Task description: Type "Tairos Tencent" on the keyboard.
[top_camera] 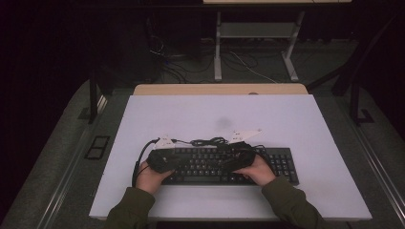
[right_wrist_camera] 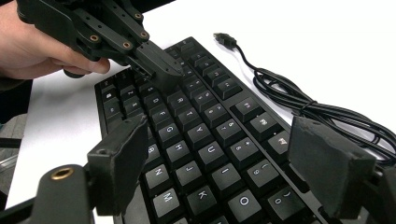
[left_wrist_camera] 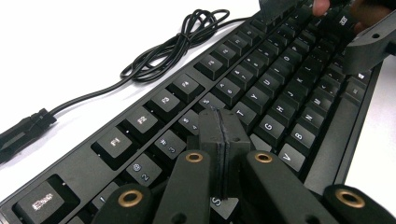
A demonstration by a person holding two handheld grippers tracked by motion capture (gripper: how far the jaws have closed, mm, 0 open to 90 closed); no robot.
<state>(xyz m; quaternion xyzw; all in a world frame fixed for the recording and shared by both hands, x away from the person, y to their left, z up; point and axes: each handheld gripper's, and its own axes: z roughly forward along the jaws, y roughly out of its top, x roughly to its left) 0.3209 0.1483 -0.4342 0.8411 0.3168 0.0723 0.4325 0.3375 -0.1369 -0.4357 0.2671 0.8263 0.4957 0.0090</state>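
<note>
A black keyboard (top_camera: 282, 164) lies on the white tabletop (top_camera: 215, 109), near its front edge. Its black cable (top_camera: 210, 141) is bundled just behind it. My left gripper (top_camera: 177, 162) is held over the keyboard's left half. In the left gripper view its jaws are shut flat together, with the tips (left_wrist_camera: 223, 125) low over the keys (left_wrist_camera: 275, 93) near the R and T. My right gripper (top_camera: 225, 164) hovers above the middle keys with its jaws wide open (right_wrist_camera: 224, 163) and nothing between them. The right gripper view has the shut left gripper (right_wrist_camera: 161, 63) touching down on the keys (right_wrist_camera: 196, 130).
The coiled cable (left_wrist_camera: 177, 46) ends in a USB plug (right_wrist_camera: 224, 38) that lies loose on the white surface. A faint dark smudge (top_camera: 223, 123) marks the tabletop behind the keyboard. Beyond the table's wooden far edge (top_camera: 219, 89) stand desk legs and floor cables.
</note>
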